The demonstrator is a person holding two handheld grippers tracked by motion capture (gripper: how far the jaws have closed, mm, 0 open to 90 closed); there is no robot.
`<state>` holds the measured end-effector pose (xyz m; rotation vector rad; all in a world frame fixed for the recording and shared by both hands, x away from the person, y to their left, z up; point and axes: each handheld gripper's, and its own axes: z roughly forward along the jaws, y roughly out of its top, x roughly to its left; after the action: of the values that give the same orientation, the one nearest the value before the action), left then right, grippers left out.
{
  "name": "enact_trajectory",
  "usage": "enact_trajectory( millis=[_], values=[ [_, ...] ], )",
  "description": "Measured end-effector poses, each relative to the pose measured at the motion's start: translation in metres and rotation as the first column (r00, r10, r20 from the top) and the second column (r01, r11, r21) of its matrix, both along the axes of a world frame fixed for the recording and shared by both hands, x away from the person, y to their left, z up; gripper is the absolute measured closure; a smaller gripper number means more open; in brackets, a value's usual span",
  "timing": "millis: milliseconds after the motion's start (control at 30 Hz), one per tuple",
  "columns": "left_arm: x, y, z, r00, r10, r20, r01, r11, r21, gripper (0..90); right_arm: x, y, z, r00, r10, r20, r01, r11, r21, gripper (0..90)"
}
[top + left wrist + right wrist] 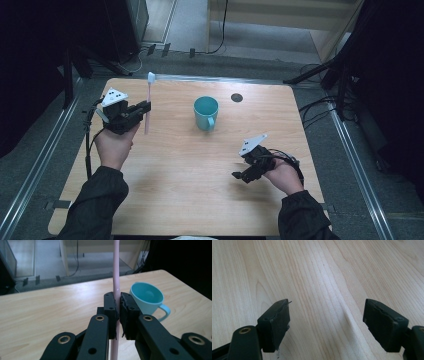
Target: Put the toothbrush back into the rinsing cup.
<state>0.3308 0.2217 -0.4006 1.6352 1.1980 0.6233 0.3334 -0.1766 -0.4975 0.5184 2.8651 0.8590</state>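
Nearest, the right gripper [246, 175] hovers empty over the worktop [175, 175], jaws wide apart. Farther off, the left gripper [142, 109] clamps a pink toothbrush [148, 102] upright. Beyond, the teal cup [206, 113] stands empty; delivery probably remains.

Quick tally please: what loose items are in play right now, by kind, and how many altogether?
Pink plastic toothbrush with a white head, clamped upright in the left gripper: 1
Teal plastic cup with a handle, standing on the wooden table: 1
Total: 2

Wood table [175, 190] w/ dark round spot [237, 97]; cables [320, 107] on floor [190, 30].
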Motion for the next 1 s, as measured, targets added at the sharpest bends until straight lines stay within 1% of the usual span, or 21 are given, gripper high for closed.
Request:
enact_trajectory(
  millis=[67,100,133,167,333,400,467,500,600,633,667,767,800,833,867,900,933,1000],
  values=[
    [0.003,-0.003,0.002,0.9999,-0.01,0.002,0.01,0.9999,-0.013,83.9,0.0,0.0,0.0,1.0,-0.001,0.0,0.001,1.0,0.003,21.3],
    [0.004,-0.005,0.002,0.9999,-0.01,0.003,0.01,0.9999,-0.012,83.9,0.0,0.0,0.0,1.0,-0.001,-0.001,0.001,1.0,0.004,21.4],
    [0.005,-0.007,0.003,0.9998,-0.011,0.017,0.011,0.9999,-0.011,83.9,0.0,0.0,0.0,1.0,-0.002,0.0,0.002,1.0,0.003,21.4],
    [0.007,-0.008,0.004,0.9997,-0.017,0.015,0.017,0.9997,-0.015,83.9,0.0,0.0,0.0,1.0,-0.002,-0.001,0.002,1.0,0.003,21.3],
    [0.012,-0.017,0.008,0.9991,-0.034,0.027,0.034,0.9994,-0.006,83.9,0.0,0.0,0.001,1.0,-0.004,-0.002,0.004,1.0,0.005,21.4],
    [0.017,-0.023,0.011,0.9984,-0.05,0.024,0.05,0.9987,-0.008,83.9,0.0,0.0,0.001,1.0,-0.003,-0.004,0.003,1.0,0.006,21.4],
    [0.019,-0.025,0.011,0.9984,-0.053,0.02,0.053,0.9986,-0.003,83.9,0.0,0.0,0.001,1.0,-0.002,-0.001,0.002,1.0,0.003,21.5],
    [0.02,-0.027,0.012,0.9982,-0.053,0.028,0.053,0.9986,0.001,83.9,0.0,0.0,0.001,1.0,-0.002,-0.001,0.002,1.0,0.002,21.6],
    [0.028,-0.033,0.015,0.9976,-0.065,0.022,0.065,0.9979,0.001,83.9,0.0,0.0,0.001,1.0,0.001,0.0,-0.001,1.0,-0.001,21.6],
    [0.028,-0.033,0.015,0.9976,-0.065,0.022,0.065,0.9979,0.001,83.9,0.0,0.0,0.001,1.0,0.001,0.0,-0.001,1.0,-0.001,21.6],
    [0.032,-0.036,0.016,0.9972,-0.074,0.014,0.074,0.9973,0.006,83.9,0.0,0.0,0.001,1.0,0.004,-0.001,-0.004,1.0,-0.003,21.6],
    [0.038,-0.041,0.018,0.9963,-0.085,0.009,0.085,0.9962,0.018,83.9,-0.001,0.0,0.001,1.0,0.004,0.0,-0.004,1.0,-0.003,21.6],
    [0.04,-0.043,0.018,0.9964,-0.085,0.007,0.084,0.9963,0.018,83.9,-0.001,0.0,0.001,1.0,0.005,0.001,-0.005,1.0,-0.003,21.6],
    [0.042,-0.044,0.019,0.9964,-0.084,0.016,0.083,0.9962,0.025,83.9,-0.001,0.0,0.0,1.0,0.005,0.002,-0.005,1.0,-0.003,21.6],
    [0.042,-0.044,0.019,0.9964,-0.084,0.016,0.083,0.9962,0.025,83.9,-0.001,0.0,0.0,1.0,0.005,0.002,-0.005,1.0,-0.003,21.6],
    [0.046,-0.047,0.02,0.996,-0.088,0.013,0.088,0.9959,0.023,83.9,-0.001,0.0,0.0,1.0,0.004,0.001,-0.004,1.0,-0.004,21.6],
    [0.048,-0.049,0.02,0.996,-0.087,0.02,0.087,0.996,0.022,83.9,-0.001,0.0,0.0,1.0,0.005,0.001,-0.005,1.0,-0.004,21.6],
    [0.049,-0.051,0.021,0.9958,-0.09,0.016,0.089,0.9957,0.024,83.9,-0.001,0.0,0.0,1.0,0.003,-0.002,-0.003,1.0,-0.005,21.6]
  ],
)
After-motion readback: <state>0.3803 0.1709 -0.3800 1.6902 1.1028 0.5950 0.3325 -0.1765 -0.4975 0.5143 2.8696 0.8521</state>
